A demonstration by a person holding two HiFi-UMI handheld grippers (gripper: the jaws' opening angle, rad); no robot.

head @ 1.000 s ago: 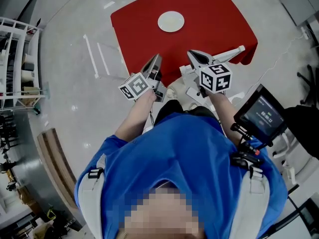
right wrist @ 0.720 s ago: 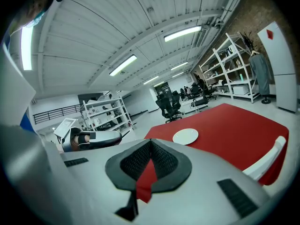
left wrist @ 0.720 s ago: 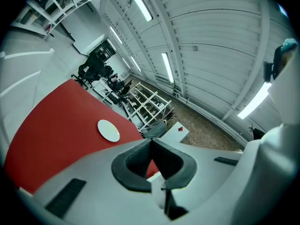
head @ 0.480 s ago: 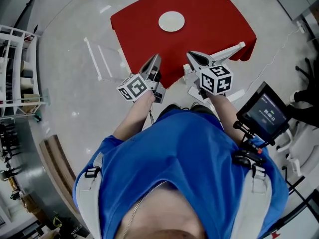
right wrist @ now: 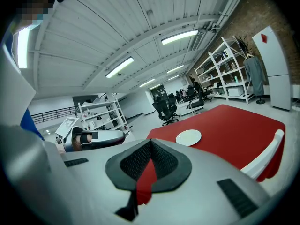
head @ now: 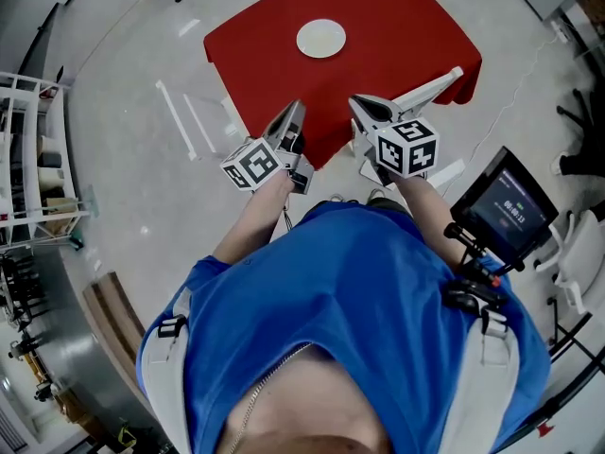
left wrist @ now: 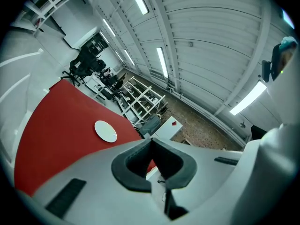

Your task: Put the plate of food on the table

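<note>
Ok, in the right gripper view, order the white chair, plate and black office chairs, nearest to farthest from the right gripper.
1. White chair, low right, closest to the right gripper.
2. Plate, centre, on the red table.
3. Black office chairs, beyond the table's far edge.

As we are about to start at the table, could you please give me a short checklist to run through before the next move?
1. Left gripper free: ok. Its jaws are together with nothing between them.
2. Right gripper free: ok. Its jaws are together and hold nothing.
3. White plate in place: ok. It lies flat on the red-clothed table, towards the far side.
4. Food on the plate: not ok. It looks bare in every view.
5. Clear approach: not ok. A white chair back stands at the table's near edge, beside the right gripper.
6. Plate within reach from here: cannot tell.
</note>
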